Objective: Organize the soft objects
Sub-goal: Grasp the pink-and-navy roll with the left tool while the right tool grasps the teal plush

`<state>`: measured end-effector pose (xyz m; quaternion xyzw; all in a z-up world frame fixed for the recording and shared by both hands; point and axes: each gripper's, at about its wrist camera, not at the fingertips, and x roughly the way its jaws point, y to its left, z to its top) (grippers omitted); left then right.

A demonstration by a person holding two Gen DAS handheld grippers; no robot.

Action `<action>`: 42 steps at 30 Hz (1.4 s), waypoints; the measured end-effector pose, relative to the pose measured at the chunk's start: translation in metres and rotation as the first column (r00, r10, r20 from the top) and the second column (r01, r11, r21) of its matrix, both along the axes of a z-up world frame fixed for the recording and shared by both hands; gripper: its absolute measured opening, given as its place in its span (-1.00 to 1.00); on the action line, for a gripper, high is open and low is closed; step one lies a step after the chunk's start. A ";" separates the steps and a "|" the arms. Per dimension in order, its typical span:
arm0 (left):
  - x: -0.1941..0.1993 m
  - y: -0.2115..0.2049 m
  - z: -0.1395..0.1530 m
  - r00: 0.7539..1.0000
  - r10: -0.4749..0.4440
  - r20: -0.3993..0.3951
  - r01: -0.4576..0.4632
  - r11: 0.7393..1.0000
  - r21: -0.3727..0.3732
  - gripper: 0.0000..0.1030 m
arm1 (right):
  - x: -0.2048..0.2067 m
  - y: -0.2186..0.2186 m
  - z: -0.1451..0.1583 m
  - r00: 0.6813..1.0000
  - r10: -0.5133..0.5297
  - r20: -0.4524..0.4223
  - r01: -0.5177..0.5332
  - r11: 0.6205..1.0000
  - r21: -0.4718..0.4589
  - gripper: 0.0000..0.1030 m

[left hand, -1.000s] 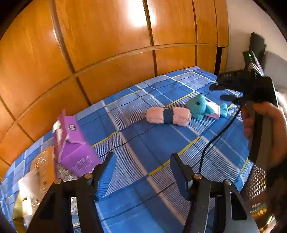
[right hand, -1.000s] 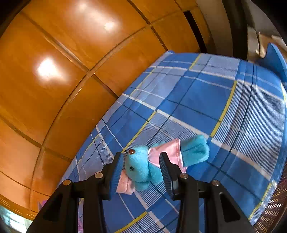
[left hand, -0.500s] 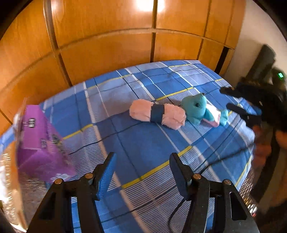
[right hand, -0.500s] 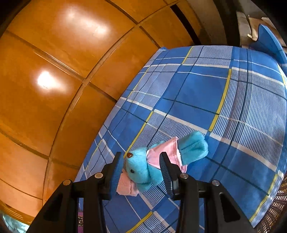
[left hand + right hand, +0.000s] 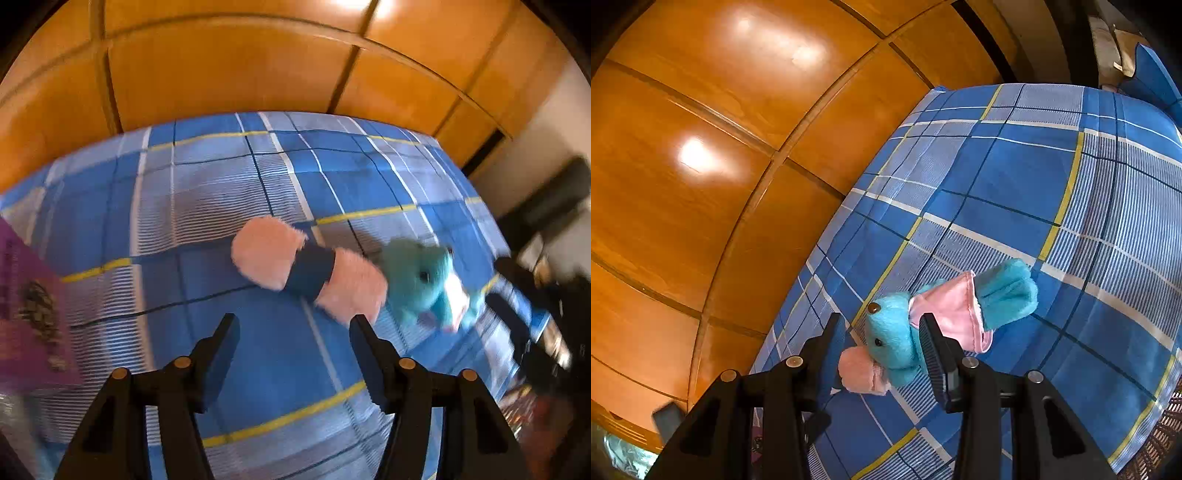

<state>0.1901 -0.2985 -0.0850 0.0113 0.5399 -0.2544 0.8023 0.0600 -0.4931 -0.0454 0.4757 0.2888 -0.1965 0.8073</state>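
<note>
A pink fluffy roll with a dark blue band (image 5: 306,271) lies on the blue plaid bedspread (image 5: 207,206), touching a teal plush toy in a pink dress (image 5: 424,286) on its right. My left gripper (image 5: 291,330) is open and empty, just short of the roll. In the right wrist view the teal plush (image 5: 897,332) lies on the bedspread (image 5: 1015,177) with the pink roll's end (image 5: 858,371) at its head. My right gripper (image 5: 881,334) is open, its fingers on either side of the plush's head. Whether they touch it I cannot tell.
A purple box (image 5: 26,302) stands on the bed at the left. Orange wooden wardrobe panels (image 5: 236,66) run along the far side of the bed. The right hand-held gripper (image 5: 535,295) shows blurred at the bed's right edge. A blue pillow (image 5: 1152,74) lies far right.
My left gripper has swung right and moved closer to the pink roll; the purple box slid to the left edge. My right gripper has moved slightly closer to the teal plush.
</note>
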 end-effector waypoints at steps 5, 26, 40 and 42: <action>0.026 -0.016 -0.016 0.992 0.091 -0.093 -0.095 0.995 -0.042 0.42 | 0.001 0.002 0.002 1.000 0.010 0.013 -0.010 1.000 -0.007 -0.19; 0.014 -0.010 -0.029 0.981 -0.191 0.026 0.188 0.979 0.083 0.00 | 0.008 0.000 -0.011 0.999 0.039 -0.001 -0.039 0.998 0.055 -0.19; -0.034 0.012 -0.047 0.955 -0.292 0.056 0.278 0.943 0.180 0.34 | 0.032 0.025 -0.005 0.972 0.207 -0.113 -0.210 0.978 -0.014 -0.19; -0.039 0.013 -0.048 0.954 -0.285 0.095 0.265 0.947 0.181 0.34 | 0.041 0.028 0.004 0.946 0.286 -0.153 -0.298 0.953 -0.059 -0.19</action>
